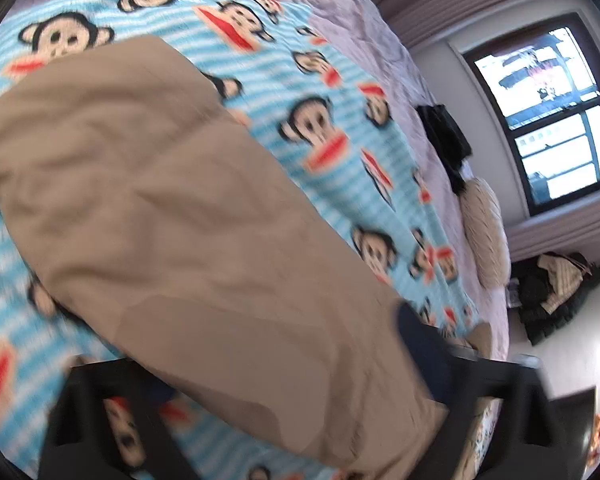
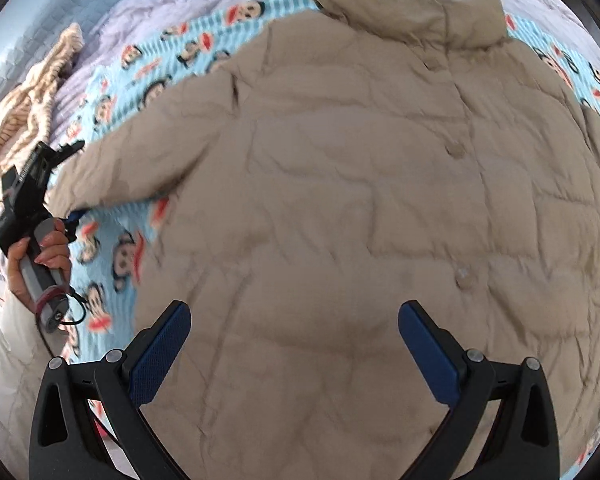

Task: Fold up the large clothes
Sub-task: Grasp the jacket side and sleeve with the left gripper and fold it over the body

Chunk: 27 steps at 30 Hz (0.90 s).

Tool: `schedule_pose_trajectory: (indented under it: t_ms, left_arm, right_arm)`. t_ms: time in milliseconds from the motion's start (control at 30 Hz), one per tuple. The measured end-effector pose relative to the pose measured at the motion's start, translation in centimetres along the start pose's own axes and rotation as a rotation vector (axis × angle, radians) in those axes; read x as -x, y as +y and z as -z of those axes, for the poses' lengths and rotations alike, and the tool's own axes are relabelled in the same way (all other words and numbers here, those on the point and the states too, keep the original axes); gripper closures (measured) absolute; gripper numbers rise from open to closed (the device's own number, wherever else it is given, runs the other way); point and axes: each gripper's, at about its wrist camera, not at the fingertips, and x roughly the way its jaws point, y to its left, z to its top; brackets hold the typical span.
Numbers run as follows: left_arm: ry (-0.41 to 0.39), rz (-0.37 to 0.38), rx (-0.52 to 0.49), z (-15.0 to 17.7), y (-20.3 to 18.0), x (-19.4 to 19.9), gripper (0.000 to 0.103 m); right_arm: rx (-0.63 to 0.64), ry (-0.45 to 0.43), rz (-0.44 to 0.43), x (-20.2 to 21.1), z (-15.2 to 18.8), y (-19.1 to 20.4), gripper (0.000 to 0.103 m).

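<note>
Blue-padded fingers (image 2: pixel 162 356) of the right gripper (image 2: pixel 294 354) stood spread wide apart, grasping nothing, and hovered over the lower front of the tan quilted puffer jacket (image 2: pixel 340 184). That jacket lay face up and spread across a light-blue striped fleece blanket printed with monkey faces (image 2: pixel 112 240), with its stand-up collar (image 2: pixel 412 12) at the far end and a row of round tan snap buttons (image 2: pixel 456 150) running down the front placket. Its sleeve (image 2: pixel 132 160) stretched out to the side, and the cuff end was pinched by the left gripper (image 2: pixel 66 151), whose grey handle sat in the person's left hand (image 2: pixel 46 260).

From the left wrist view, the same tan sleeve (image 1: pixel 188 216) ran from the top left down between the left gripper's (image 1: pixel 292 416) black fingers (image 1: pixel 428 344), which were clenched on the cloth; motion blur softened the detail there. The blanket rested on a pale lilac quilted bedspread (image 1: pixel 340 8). A cream ribbed knit garment (image 2: pixel 32 108) lay crumpled on the bedspread beyond the left gripper. A dark folded garment (image 1: pixel 444 136) and a cream ribbed cushion (image 1: pixel 484 228) sat near the bed's far edge, below a dark-framed window (image 1: pixel 548 108). A heap of dark and beige clothes (image 1: pixel 556 292) lay on the floor beside the bed.
</note>
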Motion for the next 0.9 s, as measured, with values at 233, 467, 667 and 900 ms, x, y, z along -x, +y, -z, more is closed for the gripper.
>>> schedule_pose_trajectory:
  t_ms: [233, 467, 667, 900]
  left_arm:
    - [-0.006, 0.005, -0.107, -1.2, -1.4, 0.6, 0.098]
    - [-0.095, 0.056, -0.397, 1.5, -8.3, 7.8, 0.098]
    - [-0.066, 0.132, -0.628, 6.0, -15.4, 9.3, 0.098]
    - [0.06, 0.236, -0.763, 14.0, -24.1, 5.5, 0.098]
  right_arm:
    - [0.013, -0.065, -0.086, -2.2, -4.9, 2.4, 0.0]
    - [-0.04, -0.063, -0.258, -6.9, -9.0, 4.9, 0.092]
    - [-0.063, -0.009, -0.344, -12.0, -10.1, 7.2, 0.093]
    - [-0.108, 0.065, -0.434, -13.0, -9.9, 5.5, 0.093]
